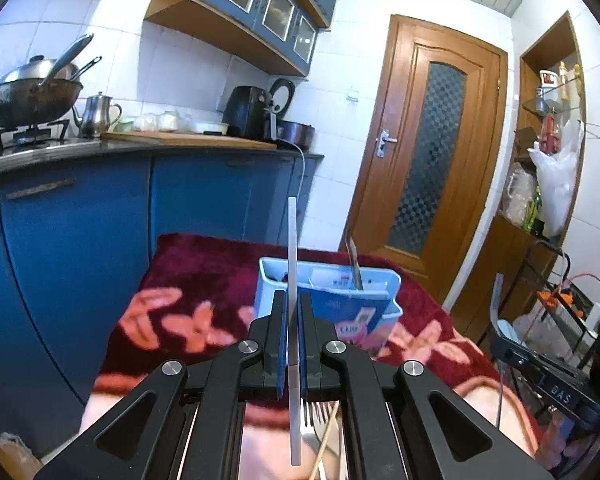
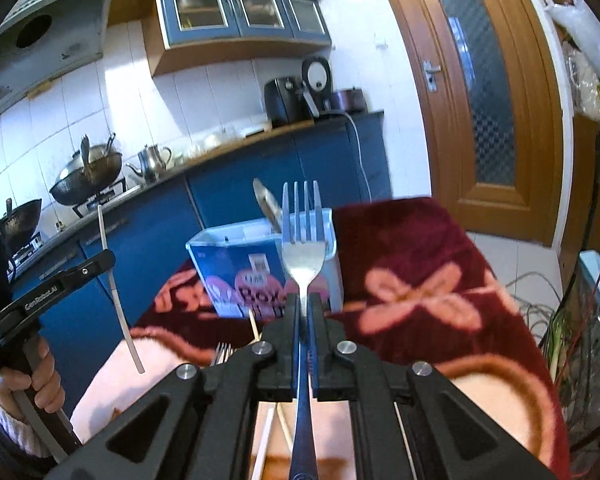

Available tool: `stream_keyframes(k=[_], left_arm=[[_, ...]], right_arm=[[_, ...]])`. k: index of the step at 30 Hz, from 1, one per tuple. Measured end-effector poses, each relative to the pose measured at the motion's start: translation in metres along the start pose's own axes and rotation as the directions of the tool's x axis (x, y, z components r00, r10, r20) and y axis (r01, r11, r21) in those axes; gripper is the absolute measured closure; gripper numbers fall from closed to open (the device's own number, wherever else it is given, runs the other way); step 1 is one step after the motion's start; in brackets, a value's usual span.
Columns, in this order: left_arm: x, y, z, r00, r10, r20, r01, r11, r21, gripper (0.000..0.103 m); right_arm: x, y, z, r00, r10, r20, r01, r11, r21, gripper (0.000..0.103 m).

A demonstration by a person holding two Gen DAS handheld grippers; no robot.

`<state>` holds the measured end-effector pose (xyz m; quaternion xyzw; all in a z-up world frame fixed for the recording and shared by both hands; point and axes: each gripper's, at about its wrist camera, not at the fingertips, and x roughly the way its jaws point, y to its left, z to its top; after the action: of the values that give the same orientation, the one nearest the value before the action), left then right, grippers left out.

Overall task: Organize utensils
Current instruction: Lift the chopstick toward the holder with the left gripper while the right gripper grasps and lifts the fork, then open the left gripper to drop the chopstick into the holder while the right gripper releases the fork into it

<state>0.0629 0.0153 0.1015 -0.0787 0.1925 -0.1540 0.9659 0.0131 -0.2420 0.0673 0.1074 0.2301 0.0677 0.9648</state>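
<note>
**Both tools loaded, blue-and-white box ahead**

Your left tool [image 1: 293, 312] is clenched on a thin white flat stick [image 1: 292, 248], held upright just in front of the blue-and-white open-topped box [image 1: 376, 304]. Your right tool [image 2: 304, 308] is clenched on a silver metal fork [image 2: 303, 240], tines up, also just before the box. A metal utensil handle [image 1: 354, 264] already stands inside the box, leaning at its far side. The box sits on a surface covered by a dark red cloth with pink flowers [image 2: 416, 280]. On the near side of the box, below your tools, lie another silver fork [image 1: 314, 420] and a pale wooden chopstick [image 1: 326, 440]. Beyond the box stand blue kitchen cabinets [image 1: 100, 220].
</note>
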Motion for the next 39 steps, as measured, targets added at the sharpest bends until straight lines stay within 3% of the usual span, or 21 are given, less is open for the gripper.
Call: stream_keyframes(k=[12, 20, 25, 30, 39], left_arm=[[0.022, -0.001, 0.041, 0.996, 0.038, 0.075, -0.037, 0.999, -0.018, 0.099], [0.035, -0.006, 0.070, 0.979, 0.059, 0.196, -0.061, 0.998, 0.007, 0.099], [0.056, -0.008, 0.081, 0.971, 0.067, 0.230, -0.068, 0.998, -0.005, 0.099], [0.080, -0.006, 0.082, 0.964, 0.086, 0.251, -0.086, 0.996, -0.011, 0.099], [0.109, -0.002, 0.061, 0.971, 0.092, 0.220, -0.095, 0.995, 0.005, 0.099]], right_arm=[[0.006, -0.017, 0.013, 0.998, -0.014, 0.061, 0.013, 1.000, 0.023, 0.098], [0.016, -0.025, 0.010, 0.998, -0.007, 0.058, 0.006, 0.999, 0.033, 0.098], [0.022, -0.028, 0.009, 0.998, -0.007, 0.058, 0.005, 1.000, 0.030, 0.098], [0.028, -0.030, 0.011, 0.998, -0.011, 0.057, 0.010, 1.000, 0.020, 0.098], [0.037, -0.028, 0.023, 0.998, -0.007, 0.070, 0.008, 1.000, -0.007, 0.098]])
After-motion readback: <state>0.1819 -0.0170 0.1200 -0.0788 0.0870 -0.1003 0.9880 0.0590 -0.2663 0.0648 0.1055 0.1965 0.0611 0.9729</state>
